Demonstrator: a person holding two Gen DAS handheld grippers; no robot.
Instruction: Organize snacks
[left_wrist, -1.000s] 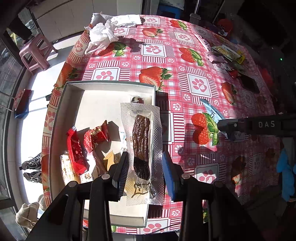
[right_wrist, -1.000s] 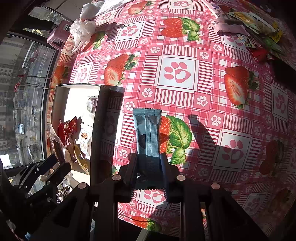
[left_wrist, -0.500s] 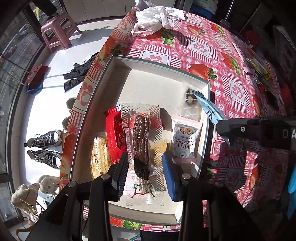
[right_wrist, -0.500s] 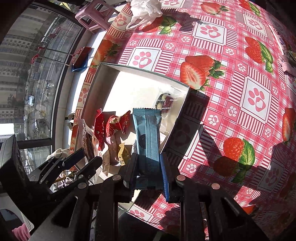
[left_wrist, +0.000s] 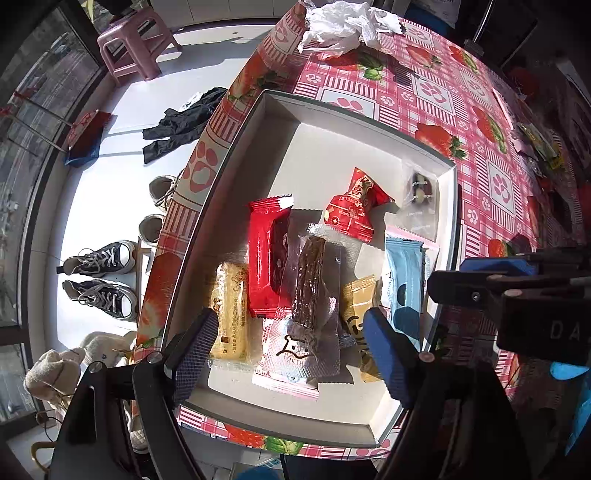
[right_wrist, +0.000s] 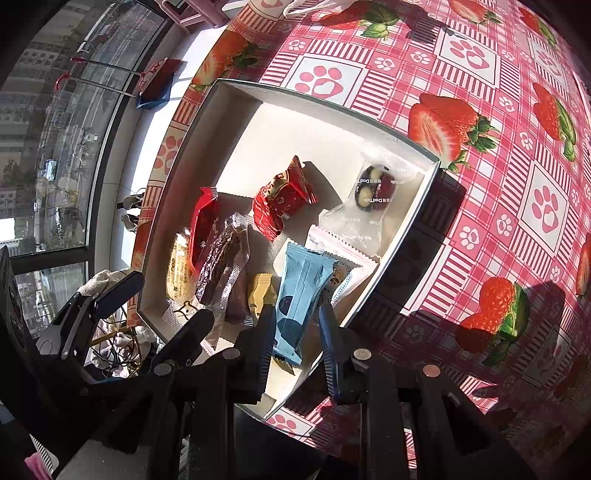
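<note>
A white box (left_wrist: 447, 206) (right_wrist: 424, 192) on the strawberry tablecloth holds several snack packets. My left gripper (left_wrist: 291, 347) is open above the box's near end; the clear packet with a brown meat stick (left_wrist: 308, 280) (right_wrist: 221, 266) lies loose in the box among red packets (left_wrist: 266, 258) and a yellow bar (left_wrist: 229, 314). My right gripper (right_wrist: 297, 328) is open around the blue packet (right_wrist: 301, 291) (left_wrist: 404, 280), which rests in the box near its right wall. The right gripper also shows in the left wrist view (left_wrist: 480, 280).
More snack packets (left_wrist: 535, 144) lie at the table's far right. A crumpled white plastic bag (left_wrist: 343, 18) sits at the far edge. The table edge runs left of the box; shoes (left_wrist: 99, 280) and a pink stool (left_wrist: 136, 40) are on the floor below.
Both grippers have opened. The meat stick packet and the blue packet were let go and now lie in the box. Both views have shifted further over the box.
</note>
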